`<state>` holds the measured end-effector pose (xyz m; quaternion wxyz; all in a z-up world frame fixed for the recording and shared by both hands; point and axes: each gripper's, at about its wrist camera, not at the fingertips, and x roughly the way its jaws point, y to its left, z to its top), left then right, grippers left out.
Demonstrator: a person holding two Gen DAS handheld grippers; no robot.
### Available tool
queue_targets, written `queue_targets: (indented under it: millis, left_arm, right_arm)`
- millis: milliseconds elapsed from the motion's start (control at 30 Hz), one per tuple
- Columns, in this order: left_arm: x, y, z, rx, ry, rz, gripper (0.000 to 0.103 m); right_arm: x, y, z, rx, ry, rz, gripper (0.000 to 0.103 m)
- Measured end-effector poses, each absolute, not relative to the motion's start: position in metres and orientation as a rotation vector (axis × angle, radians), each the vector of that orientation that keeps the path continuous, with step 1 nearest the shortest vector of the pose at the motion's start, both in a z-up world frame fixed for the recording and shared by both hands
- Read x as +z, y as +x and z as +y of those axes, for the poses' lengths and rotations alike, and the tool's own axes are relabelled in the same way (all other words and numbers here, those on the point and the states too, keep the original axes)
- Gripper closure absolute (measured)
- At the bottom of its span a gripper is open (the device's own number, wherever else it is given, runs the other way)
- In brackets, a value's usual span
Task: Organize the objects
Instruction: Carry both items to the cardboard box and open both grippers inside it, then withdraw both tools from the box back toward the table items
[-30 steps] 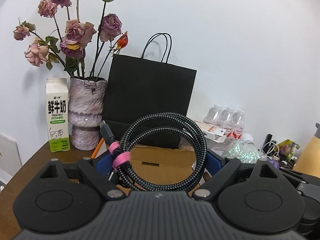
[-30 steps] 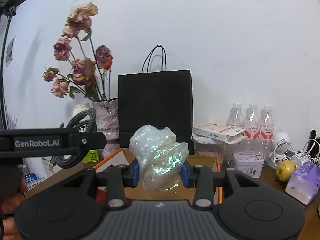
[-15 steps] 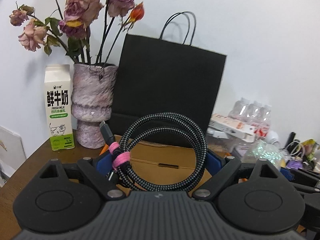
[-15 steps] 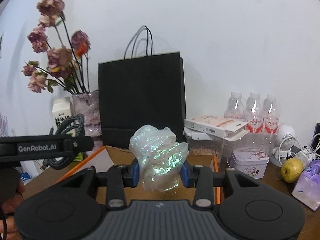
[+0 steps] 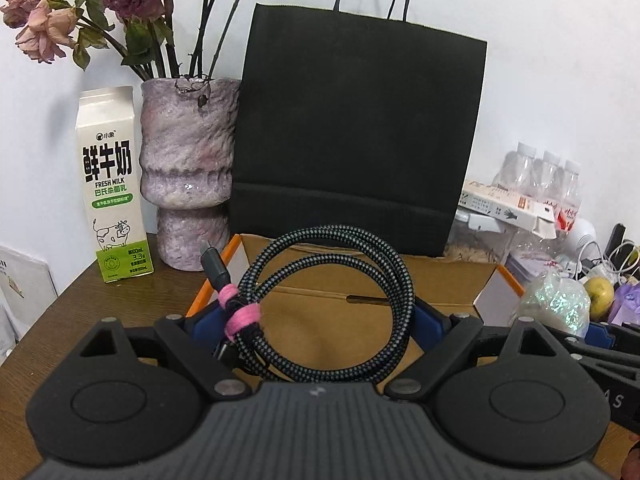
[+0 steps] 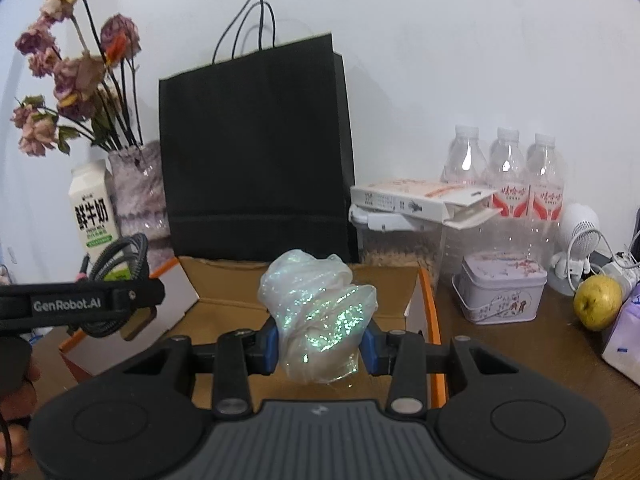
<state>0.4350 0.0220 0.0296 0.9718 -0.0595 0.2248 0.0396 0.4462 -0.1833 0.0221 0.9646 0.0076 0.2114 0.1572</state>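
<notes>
My left gripper is shut on a coiled braided cable tied with a pink strap; the wide coil spans its blue pads. The coil hangs over the open cardboard box with orange edges. My right gripper is shut on a crumpled iridescent plastic bag, also above the cardboard box. In the right wrist view the left gripper and its cable show at the left edge. The plastic bag appears at the right in the left wrist view.
A black paper bag stands behind the box. Left of it are a purple vase of dried roses and a milk carton. To the right stand bottles, a lidded container, a tin, and a yellow fruit.
Both grippers have moved forward and down toward the box and the black bag, which now look larger. Each grip is unchanged.
</notes>
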Motion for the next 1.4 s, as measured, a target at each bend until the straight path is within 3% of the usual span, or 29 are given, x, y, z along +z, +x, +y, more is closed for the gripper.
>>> queue_targets:
  millis: [233, 333, 400, 433, 467, 1400]
  left_arm:
    - [0.024, 0.438, 0.019, 0.059, -0.111, 0.475, 0.011]
    - [0.024, 0.438, 0.020, 0.047, -0.124, 0.476, 0.009]
    - [0.025, 0.437, 0.020, 0.043, -0.135, 0.473, 0.002]
    - [0.026, 0.436, 0.020, 0.039, -0.143, 0.464, 0.000]
    - [0.027, 0.434, 0.020, 0.040, -0.148, 0.449, 0.000]
    - [0.051, 0.404, 0.021, 0.079, -0.125, 0.394, 0.000]
  right_arm:
    - [0.012, 0.450, -0.179, 0.296, -0.015, 0.445, 0.064]
    - [0.011, 0.450, -0.178, 0.283, -0.020, 0.445, 0.057]
    - [0.011, 0.449, -0.177, 0.266, -0.024, 0.440, 0.037]
    - [0.011, 0.449, -0.177, 0.256, -0.027, 0.437, 0.017]
    - [0.012, 0.448, -0.176, 0.247, -0.032, 0.430, 0.004]
    - [0.034, 0.428, -0.183, 0.246, -0.012, 0.417, 0.000]
